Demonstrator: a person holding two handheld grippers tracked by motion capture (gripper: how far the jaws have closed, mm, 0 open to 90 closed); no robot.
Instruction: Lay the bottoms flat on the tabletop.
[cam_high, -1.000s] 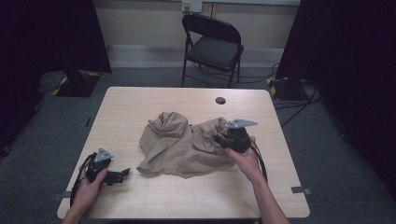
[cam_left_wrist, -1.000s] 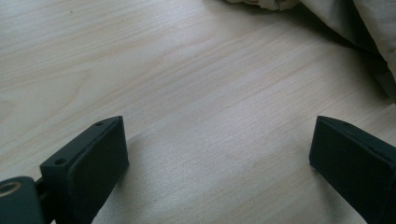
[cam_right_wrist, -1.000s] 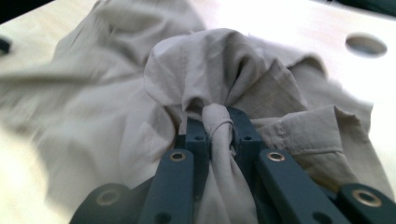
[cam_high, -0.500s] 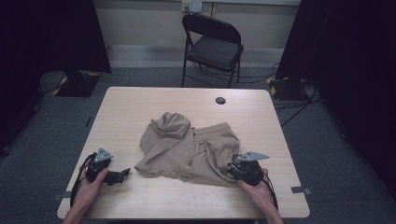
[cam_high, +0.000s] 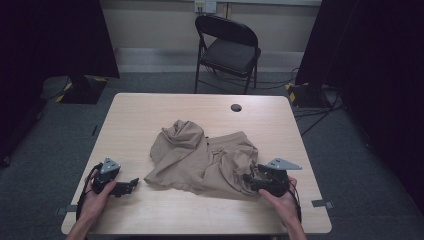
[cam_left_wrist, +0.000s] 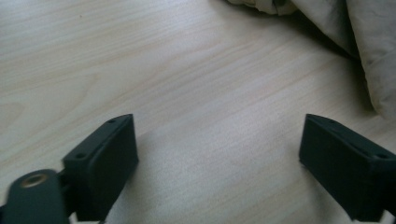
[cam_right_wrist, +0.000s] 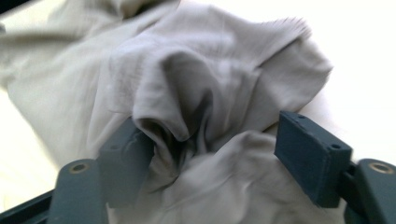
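Observation:
A crumpled tan garment (cam_high: 205, 160) lies in the middle of the wooden table (cam_high: 145, 120). My right gripper (cam_high: 248, 181) sits at its front right edge. Its jaws have just been opening and now stand wide, with a bunched fold of the cloth (cam_right_wrist: 210, 79) lying loose between them in the right gripper view (cam_right_wrist: 210, 154). My left gripper (cam_high: 131, 184) rests at the front left of the table, a short way from the garment's left edge (cam_left_wrist: 369, 51). Its jaws have just been closing a little but stay well apart (cam_left_wrist: 217, 158), with bare wood between them.
A black folding chair (cam_high: 227, 47) stands behind the table. A dark cable hole (cam_high: 236, 107) sits near the table's far edge. Bare wood runs along the left and far sides. Dark curtains hang at both sides of the room.
My right hand has pulled the garment's right side toward the front right corner and come down, and its jaws have parted. The cloth is spread wider. The left hand has stayed put.

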